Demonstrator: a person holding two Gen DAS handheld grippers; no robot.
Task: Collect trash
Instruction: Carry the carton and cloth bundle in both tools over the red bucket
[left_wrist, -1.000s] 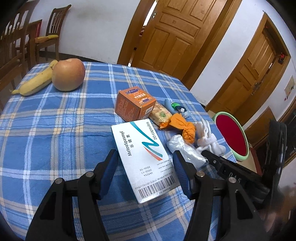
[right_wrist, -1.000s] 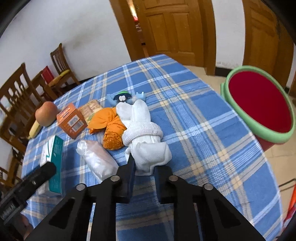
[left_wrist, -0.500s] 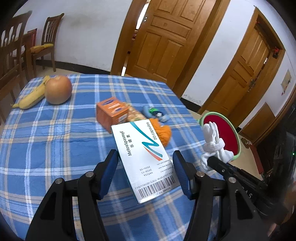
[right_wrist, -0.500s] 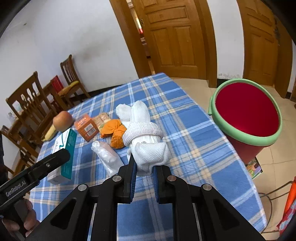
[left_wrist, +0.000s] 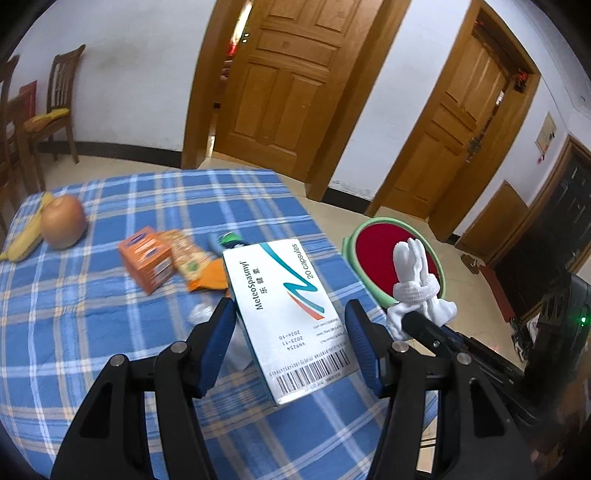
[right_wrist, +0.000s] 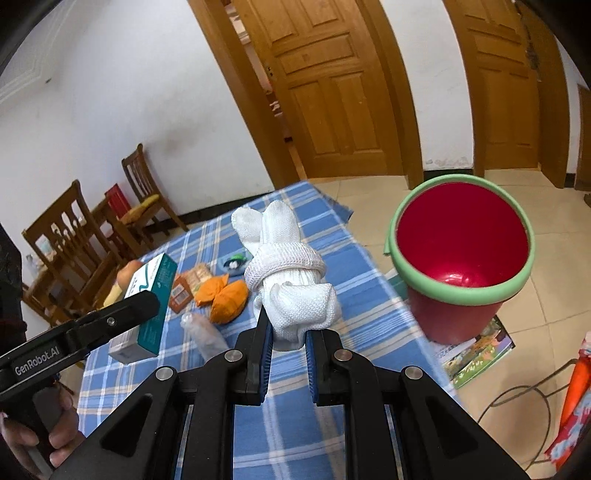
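Note:
My left gripper (left_wrist: 290, 325) is shut on a white MeteoSpasmyl medicine box (left_wrist: 286, 314) and holds it above the blue plaid table (left_wrist: 92, 325). The box also shows in the right wrist view (right_wrist: 147, 295). My right gripper (right_wrist: 288, 332) is shut on a knotted white sock bundle (right_wrist: 288, 280), held in the air near the table's right edge; the bundle also shows in the left wrist view (left_wrist: 417, 288). A red bin with a green rim (right_wrist: 461, 251) stands on the floor to the right of the table; it also shows in the left wrist view (left_wrist: 388, 254).
On the table lie an orange box (left_wrist: 147, 258), a snack packet (left_wrist: 184, 254), an orange cloth (right_wrist: 221, 295), a clear plastic wrap (right_wrist: 203, 332), a small blue-green item (right_wrist: 234, 263), an apple (left_wrist: 62, 225) and a banana (left_wrist: 22, 243). Wooden chairs (right_wrist: 85, 236) stand at the left.
Both grippers have risen and moved right toward the bin, each carrying its item. The table items now lie farther below and behind.

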